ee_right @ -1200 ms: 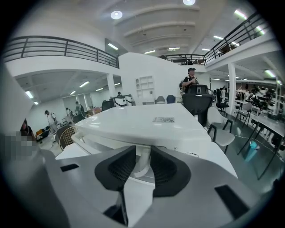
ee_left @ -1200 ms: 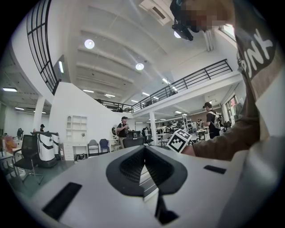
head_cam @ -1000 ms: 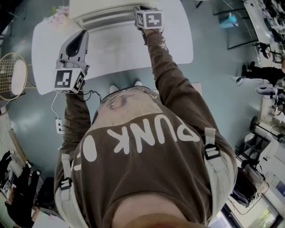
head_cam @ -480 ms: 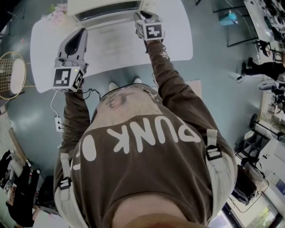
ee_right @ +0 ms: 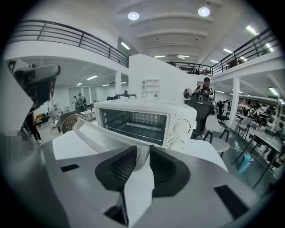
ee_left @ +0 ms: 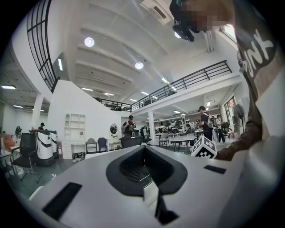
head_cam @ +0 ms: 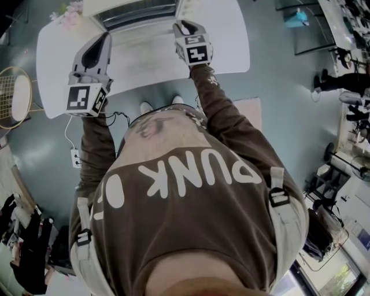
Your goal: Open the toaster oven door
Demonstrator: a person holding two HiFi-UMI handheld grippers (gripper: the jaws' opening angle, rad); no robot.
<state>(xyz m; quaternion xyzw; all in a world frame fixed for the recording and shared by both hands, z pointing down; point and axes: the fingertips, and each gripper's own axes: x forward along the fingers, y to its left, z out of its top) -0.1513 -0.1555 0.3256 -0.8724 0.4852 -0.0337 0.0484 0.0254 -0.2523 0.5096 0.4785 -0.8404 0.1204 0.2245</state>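
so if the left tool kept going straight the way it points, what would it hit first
Probably nothing close: the left tool looks out level over open room, chairs far off. The head view puts the toaster oven just ahead, possibly below its line; depth is unclear.

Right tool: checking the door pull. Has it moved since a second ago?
Yes: right tool drew back from the toaster oven toward the table edge nearest the person.

Round ceiling lamps (ee_right: pixel 133 16) light the hall brightly; fisheye edges curve and darken.
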